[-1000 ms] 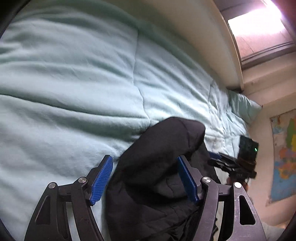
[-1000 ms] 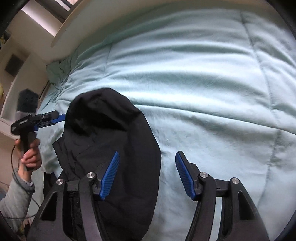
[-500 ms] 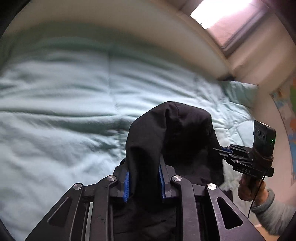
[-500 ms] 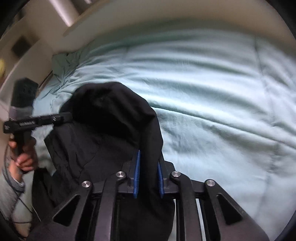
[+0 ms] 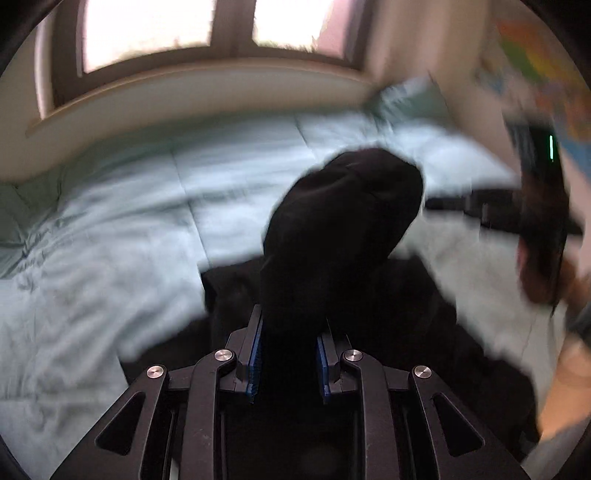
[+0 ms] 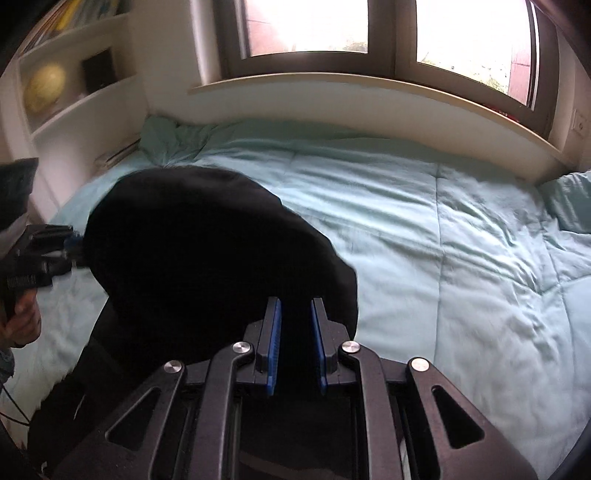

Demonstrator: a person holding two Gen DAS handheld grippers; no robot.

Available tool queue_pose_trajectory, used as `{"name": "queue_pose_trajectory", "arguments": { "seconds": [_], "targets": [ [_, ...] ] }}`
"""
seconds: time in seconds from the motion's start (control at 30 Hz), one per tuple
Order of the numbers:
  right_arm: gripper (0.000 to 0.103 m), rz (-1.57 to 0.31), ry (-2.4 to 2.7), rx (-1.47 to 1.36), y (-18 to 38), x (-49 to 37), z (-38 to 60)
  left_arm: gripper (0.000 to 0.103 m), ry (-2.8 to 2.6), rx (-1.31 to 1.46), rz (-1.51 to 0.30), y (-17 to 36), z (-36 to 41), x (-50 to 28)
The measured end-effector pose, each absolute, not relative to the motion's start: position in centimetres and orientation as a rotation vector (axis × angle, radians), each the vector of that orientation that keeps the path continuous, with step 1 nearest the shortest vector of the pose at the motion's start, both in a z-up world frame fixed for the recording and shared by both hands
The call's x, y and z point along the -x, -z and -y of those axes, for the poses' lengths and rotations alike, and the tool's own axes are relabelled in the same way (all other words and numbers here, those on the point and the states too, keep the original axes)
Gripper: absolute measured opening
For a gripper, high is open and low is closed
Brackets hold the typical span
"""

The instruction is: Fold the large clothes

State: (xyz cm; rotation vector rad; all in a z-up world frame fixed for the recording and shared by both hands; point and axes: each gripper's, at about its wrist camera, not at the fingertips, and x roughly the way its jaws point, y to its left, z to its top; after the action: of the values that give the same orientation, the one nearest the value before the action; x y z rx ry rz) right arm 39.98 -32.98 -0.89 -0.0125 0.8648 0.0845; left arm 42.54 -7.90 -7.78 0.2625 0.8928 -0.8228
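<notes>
A large black garment [image 5: 343, 221] hangs over a light teal bed. My left gripper [image 5: 288, 354] is shut on a bunched edge of it, and the cloth rises in a dark hump ahead of the blue pads. My right gripper [image 6: 295, 343] is shut on another edge of the same black garment [image 6: 207, 258], which bulges up to the left. Both grips hold the cloth lifted above the quilt. The right gripper shows in the left wrist view [image 5: 532, 210], blurred. The left gripper shows in the right wrist view [image 6: 40, 254], touching the garment's left side.
The teal quilt [image 6: 461, 266] covers the bed. A cream ledge [image 6: 369, 92] and a window [image 6: 306, 26] lie behind it. White shelves [image 6: 66, 85] with a globe stand at the left. A pillow [image 6: 572, 199] lies at the right edge.
Both grippers went from open to shut on the black garment. They then lifted it and tilted up, so the window came into view.
</notes>
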Motion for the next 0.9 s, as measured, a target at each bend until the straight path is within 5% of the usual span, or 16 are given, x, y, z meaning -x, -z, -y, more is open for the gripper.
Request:
{"name": "queue_pose_trajectory", "arguments": {
  "seconds": [0.2,0.37,0.47,0.5,0.57,0.9],
  "targets": [
    [0.026,-1.022,-0.087,-0.052,3.9,-34.2,32.1,0.023,0.758,-0.265,-1.158,15.9,4.7,-37.0],
    [0.033,-1.021,-0.083,-0.103,2.6,-35.0,33.6,0.024,0.712,-0.135,-1.04,10.8,1.8,-38.7],
    [0.065,-1.006,-0.118,-0.093,1.2,-36.2,33.8,0.037,0.699,-0.121,-0.966,7.7,1.9,-40.7],
    [0.071,-0.995,-0.126,-0.061,0.8,-36.6,33.6,0.051,0.707,-0.116,-0.95,6.9,2.2,-41.4],
    [0.078,-1.023,-0.164,0.01,0.9,-37.6,33.2,0.058,0.747,-0.126,-0.927,5.8,3.4,-42.6],
    [0.079,-1.12,-0.334,0.284,3.7,-38.7,30.4,0.058,0.855,-0.293,-0.963,6.3,8.6,-42.4]
  ]
}}
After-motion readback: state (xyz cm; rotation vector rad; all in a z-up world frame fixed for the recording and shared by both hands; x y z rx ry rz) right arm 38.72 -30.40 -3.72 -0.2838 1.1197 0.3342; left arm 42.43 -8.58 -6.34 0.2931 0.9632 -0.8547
